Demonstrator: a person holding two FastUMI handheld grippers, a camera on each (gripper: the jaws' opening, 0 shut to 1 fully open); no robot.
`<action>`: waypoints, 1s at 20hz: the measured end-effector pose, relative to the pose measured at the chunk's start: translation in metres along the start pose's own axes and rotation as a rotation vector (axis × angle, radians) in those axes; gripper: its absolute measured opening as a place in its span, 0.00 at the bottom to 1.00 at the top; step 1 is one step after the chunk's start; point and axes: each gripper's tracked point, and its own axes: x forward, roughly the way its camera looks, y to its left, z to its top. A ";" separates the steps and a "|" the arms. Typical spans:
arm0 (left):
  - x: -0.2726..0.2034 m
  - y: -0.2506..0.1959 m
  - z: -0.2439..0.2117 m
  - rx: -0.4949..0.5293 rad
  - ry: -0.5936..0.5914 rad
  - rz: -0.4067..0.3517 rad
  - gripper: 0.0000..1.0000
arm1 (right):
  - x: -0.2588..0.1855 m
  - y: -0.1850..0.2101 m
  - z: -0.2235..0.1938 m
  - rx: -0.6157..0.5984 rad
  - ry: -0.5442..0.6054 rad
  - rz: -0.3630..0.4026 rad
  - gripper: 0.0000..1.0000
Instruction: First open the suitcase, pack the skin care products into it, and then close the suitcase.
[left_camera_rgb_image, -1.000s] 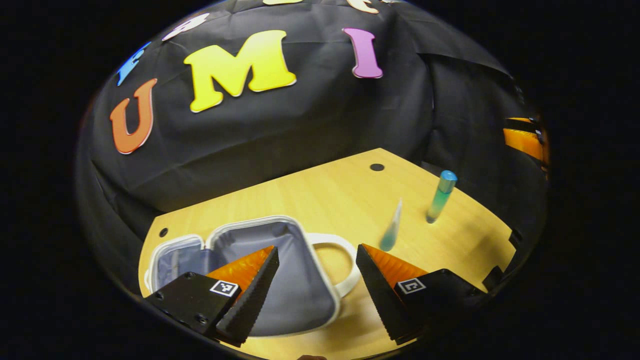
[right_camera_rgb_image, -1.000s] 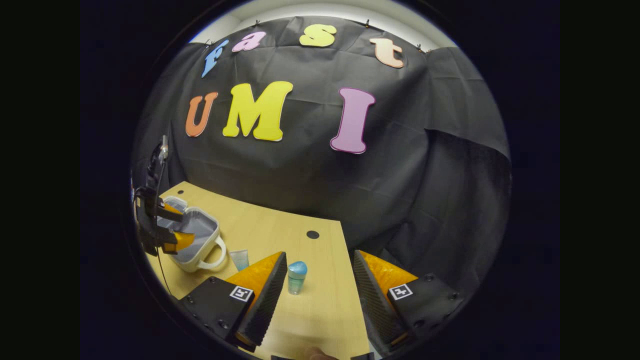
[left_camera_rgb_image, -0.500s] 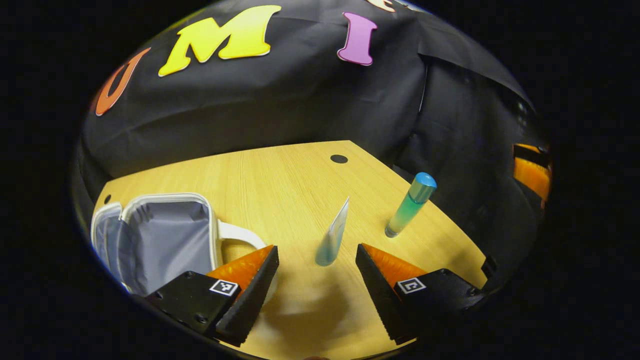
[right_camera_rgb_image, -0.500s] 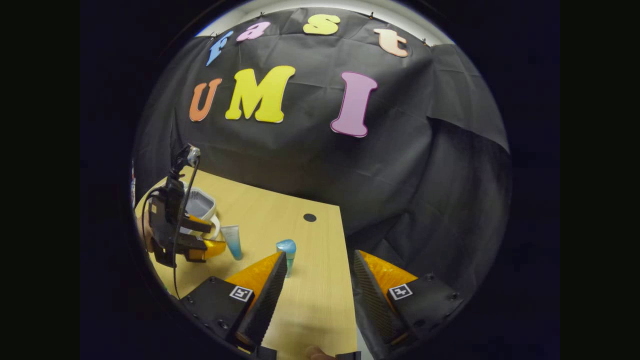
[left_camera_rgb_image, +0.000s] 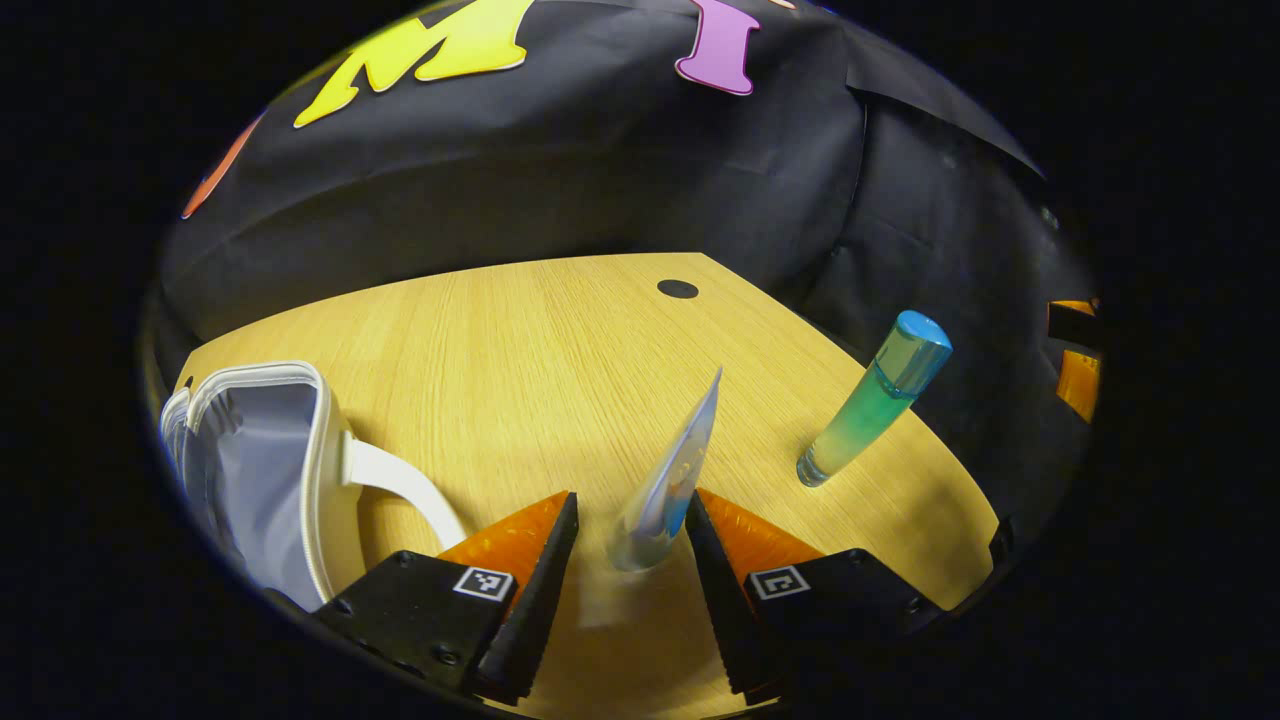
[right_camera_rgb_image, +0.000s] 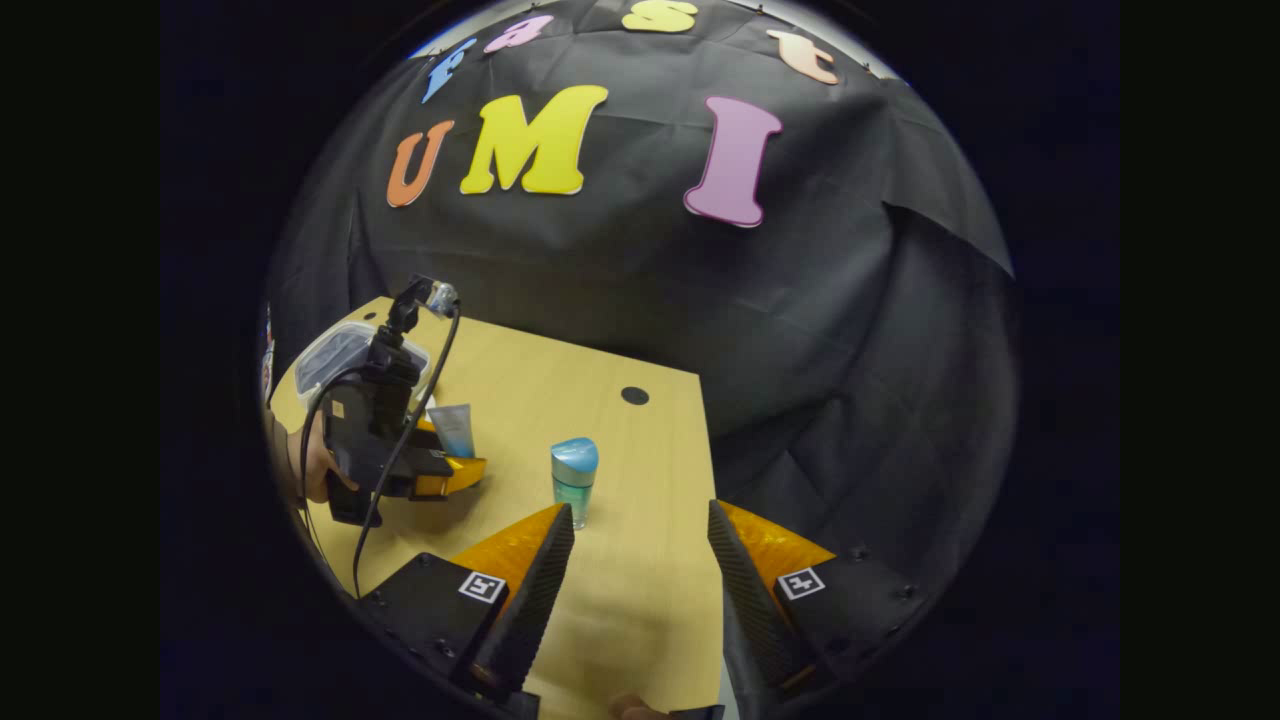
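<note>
Pale-wood table (left_camera_rgb_image: 560, 340), light grain, one dark round hole near its far edge, is carrying every item; black cloth wall (left_camera_rgb_image: 560, 170) is closing the booth behind and to the right.

Item 1: suitcase (left_camera_rgb_image: 262, 470), small, white-rimmed with grey lining, is lying open at the table's left edge, its white handle (left_camera_rgb_image: 400, 488) pointing toward the centre.

Item 2: squeeze tube (left_camera_rgb_image: 668, 478), translucent with a blue lower end, is standing cap-down and tilted near the front edge, between the fingers of the left gripper (left_camera_rgb_image: 626, 585). The jaws are standing close on either side of it; whether both are pressing cannot be told.

Item 3: bottle (left_camera_rgb_image: 872, 398), green-tinted with a blue cap, is standing upright toward the table's right edge, well apart from the suitcase.

Item 4: right gripper (right_camera_rgb_image: 640, 590) is hovering over the front right part of the table with jaws wide apart and nothing between them; the bottle (right_camera_rgb_image: 574, 480) is just ahead of its left finger. A hand (right_camera_rgb_image: 315, 465) is holding the left gripper (right_camera_rgb_image: 455, 470) farther off.

Risk: the tube is narrow, soft and leaning, so an off-centre closing is likely to tip it or squeeze it out sideways. A swing toward the suitcase could catch the handle.
</note>
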 end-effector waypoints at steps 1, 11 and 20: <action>0.004 -0.001 -0.001 -0.004 0.001 -0.002 0.68 | 0.008 0.004 0.001 -0.002 0.006 0.011 0.80; -0.019 -0.020 0.003 0.010 -0.003 0.004 0.40 | 0.091 0.036 -0.009 0.055 0.070 0.106 0.80; -0.129 -0.007 0.018 -0.075 -0.049 0.099 0.39 | 0.134 0.048 -0.019 0.105 0.110 0.064 0.74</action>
